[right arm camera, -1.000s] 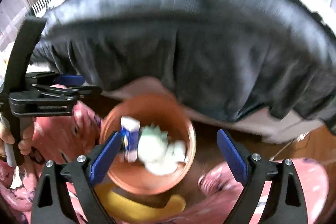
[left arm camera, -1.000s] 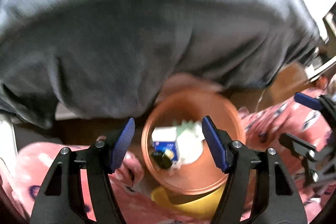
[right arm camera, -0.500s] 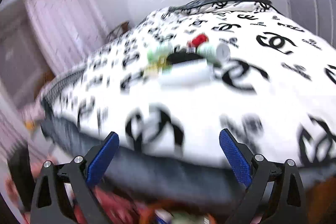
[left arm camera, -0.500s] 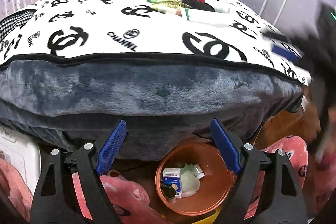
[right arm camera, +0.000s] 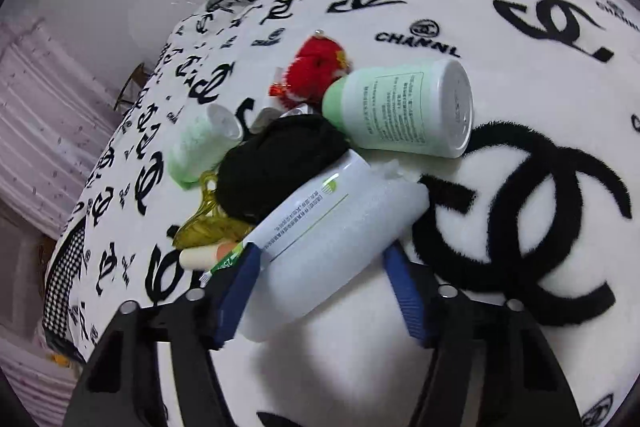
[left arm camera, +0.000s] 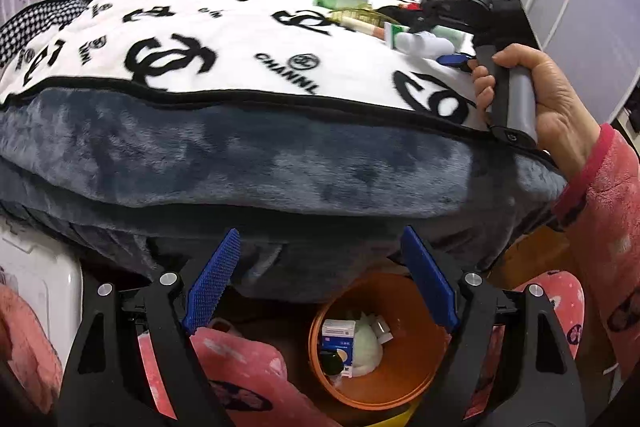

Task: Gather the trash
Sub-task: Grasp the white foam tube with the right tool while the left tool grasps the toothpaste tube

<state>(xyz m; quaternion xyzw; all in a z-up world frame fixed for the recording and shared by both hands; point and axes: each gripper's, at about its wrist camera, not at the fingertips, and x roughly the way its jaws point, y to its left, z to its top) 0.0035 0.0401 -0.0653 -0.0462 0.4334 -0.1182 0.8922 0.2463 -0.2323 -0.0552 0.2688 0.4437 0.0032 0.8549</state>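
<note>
So this looked like the grab step; on the bed (right arm camera: 520, 99), the right gripper (right arm camera: 320, 287) had just been closing around the white tube (right arm camera: 320, 239) at the pile's 6 o'clock edge, left pad touching, right pad maybe still a hair off, so next it'd need a firm pinch and a lift over to the orange bin (left arm camera: 384, 379). Left gripper (left arm camera: 320, 287) hung spread and empty above that bin; the tube was pale, plump, green-printed, lying slanted against a black clump (right arm camera: 276, 171).

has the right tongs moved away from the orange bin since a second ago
Yes. The right tongs went from over the orange bin up onto the blanket, jaws closing around the white tube.
</note>
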